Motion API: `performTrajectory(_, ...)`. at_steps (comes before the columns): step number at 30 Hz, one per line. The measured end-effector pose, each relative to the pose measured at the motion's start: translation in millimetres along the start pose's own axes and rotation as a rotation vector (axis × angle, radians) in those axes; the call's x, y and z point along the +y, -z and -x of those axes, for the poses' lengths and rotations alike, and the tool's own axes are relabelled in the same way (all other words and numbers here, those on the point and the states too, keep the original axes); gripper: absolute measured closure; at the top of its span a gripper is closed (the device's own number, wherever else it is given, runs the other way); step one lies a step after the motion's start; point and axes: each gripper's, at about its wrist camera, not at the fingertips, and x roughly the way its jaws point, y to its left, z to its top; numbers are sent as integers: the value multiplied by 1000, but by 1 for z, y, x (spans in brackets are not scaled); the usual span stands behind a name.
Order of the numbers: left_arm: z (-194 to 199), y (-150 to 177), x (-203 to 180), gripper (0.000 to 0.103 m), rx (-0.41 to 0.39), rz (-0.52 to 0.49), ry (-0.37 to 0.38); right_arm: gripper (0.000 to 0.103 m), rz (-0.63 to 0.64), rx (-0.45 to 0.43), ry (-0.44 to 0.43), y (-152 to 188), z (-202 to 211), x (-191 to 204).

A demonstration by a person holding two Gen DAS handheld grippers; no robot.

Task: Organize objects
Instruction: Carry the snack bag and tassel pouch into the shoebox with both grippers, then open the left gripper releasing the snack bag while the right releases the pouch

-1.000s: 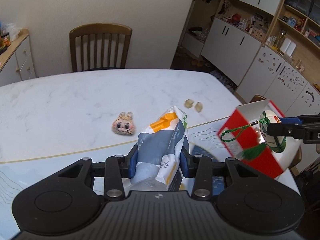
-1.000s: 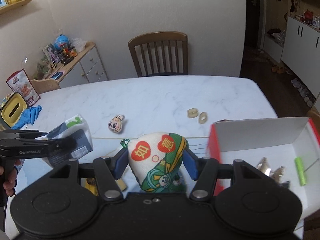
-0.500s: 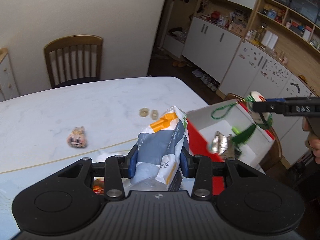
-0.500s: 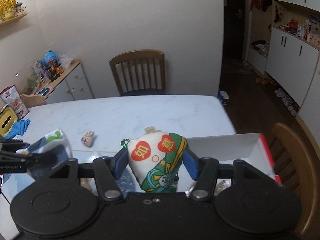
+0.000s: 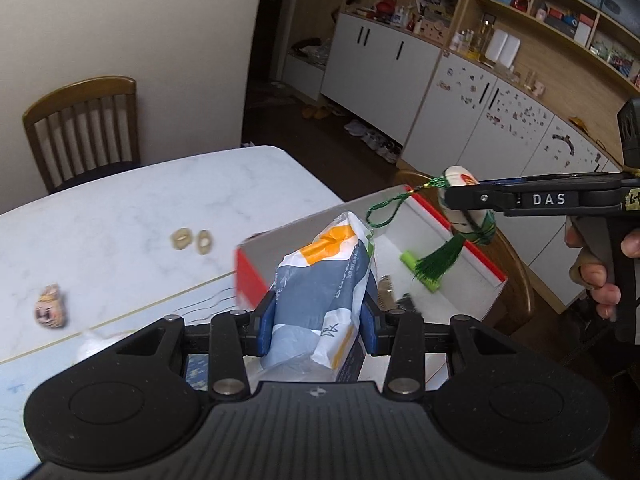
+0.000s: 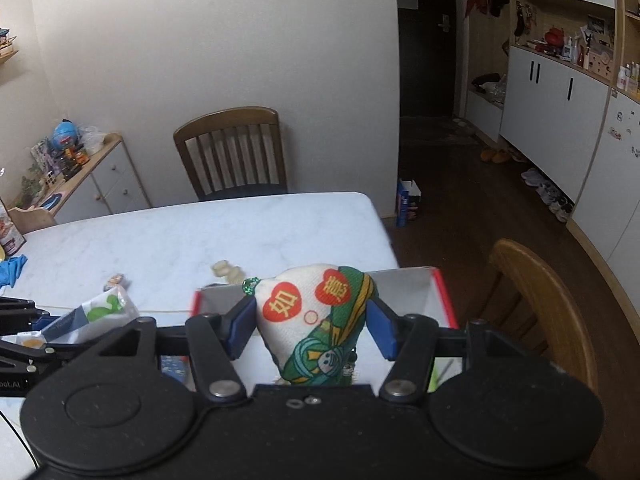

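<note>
While the left gripper (image 5: pixel 318 320) pinches a packet (image 5: pixel 324 292) at the near edge of the red box (image 5: pixel 460 240), the right gripper (image 6: pixel 310 326) clamps a sachet (image 6: pixel 320 316) above the box, its green tassel (image 5: pixel 438 260) dangling inside. Two rings (image 5: pixel 191 239) and a small toy (image 5: pixel 50 312) lie on the table (image 5: pixel 120 208).

The right gripper (image 6: pixel 311 322) clamps a cloth pouch (image 6: pixel 318 318) between its blue pads (image 6: pixel 242 326). Directly ahead and below sits an open box (image 6: pixel 416 286) with red edges. The left gripper (image 6: pixel 24 340), at far left, holds a packet (image 6: pixel 100 312).
</note>
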Motion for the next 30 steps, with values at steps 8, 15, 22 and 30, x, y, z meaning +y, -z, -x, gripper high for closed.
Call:
performTrajectory(8,-60,-19,-33,62,44,-1,-64,44,-8,34,6,6,-26,-38)
performTrajectory(15,-108,-25,-50,62,95,11,-183,44,-14,70,0,13,-55,-54)
performTrajectory(22,-147,-29,-56,62,126,-4,-284,44,14,100,1,18,-83,-55)
performTrajectory(30,-173,-26,-57,62,177,-13,-336,44,65,165,-5,33,-109,-57)
